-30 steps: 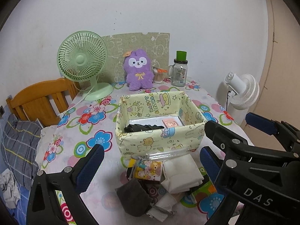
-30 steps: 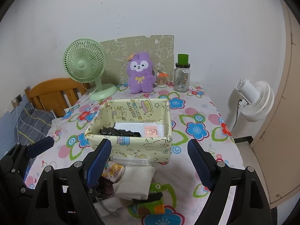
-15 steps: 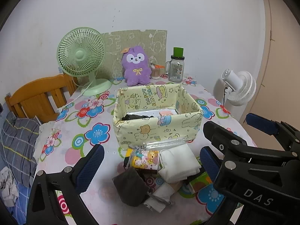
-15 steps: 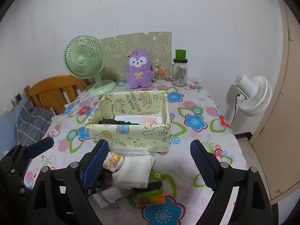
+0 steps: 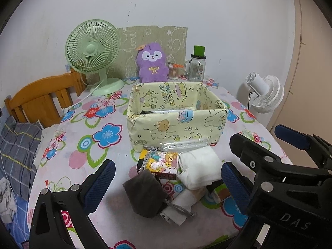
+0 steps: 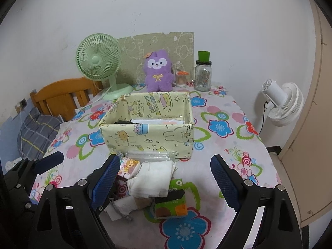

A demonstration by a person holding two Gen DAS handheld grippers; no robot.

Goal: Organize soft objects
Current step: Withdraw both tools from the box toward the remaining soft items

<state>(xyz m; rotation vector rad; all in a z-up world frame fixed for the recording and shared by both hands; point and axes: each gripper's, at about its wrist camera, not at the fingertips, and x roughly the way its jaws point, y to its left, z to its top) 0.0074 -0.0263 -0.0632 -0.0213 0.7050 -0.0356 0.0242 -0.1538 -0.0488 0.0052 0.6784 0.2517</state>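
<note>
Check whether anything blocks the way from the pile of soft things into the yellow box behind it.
Only a clear plastic tube lies across the front foot of the yellow box, between it and the white cloth and grey pouch. The box is open on top. Both hand-held grippers, left and right, are open and empty.

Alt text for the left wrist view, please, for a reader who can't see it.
The open left gripper hangs above a pile of soft items on a floral table: a grey pouch, a white folded cloth and a cartoon-print packet. Behind the pile stands a yellow fabric box; the open right gripper shows at right.
</note>
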